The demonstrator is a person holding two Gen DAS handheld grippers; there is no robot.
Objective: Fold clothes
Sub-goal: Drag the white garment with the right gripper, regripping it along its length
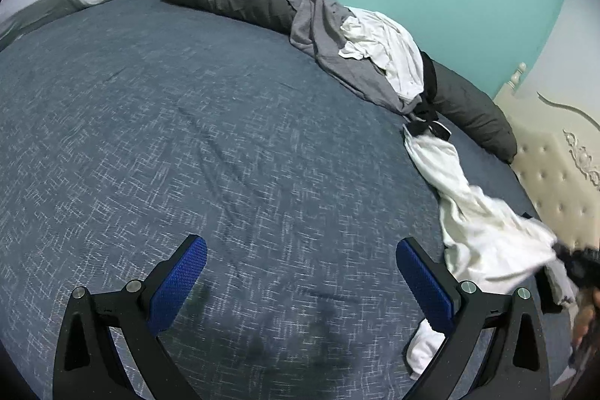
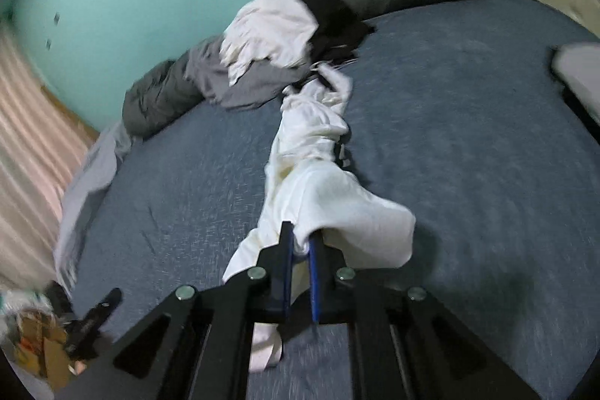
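Right tool (image 2: 301, 242): clamped on an edge of the white garment (image 2: 318, 152), apparently so it can be drawn clear of the clothes pile (image 2: 270, 40).
Left tool (image 1: 302, 272): held wide apart and empty above the bed (image 1: 187, 137), likely kept ready for a second corner.
White garment: stretched along the bed from pile to right tool.
Right wrist view: the pinch itself is shown.
Left wrist view: only the garment's trailing length (image 1: 472, 205) is shown, the grip blurred.
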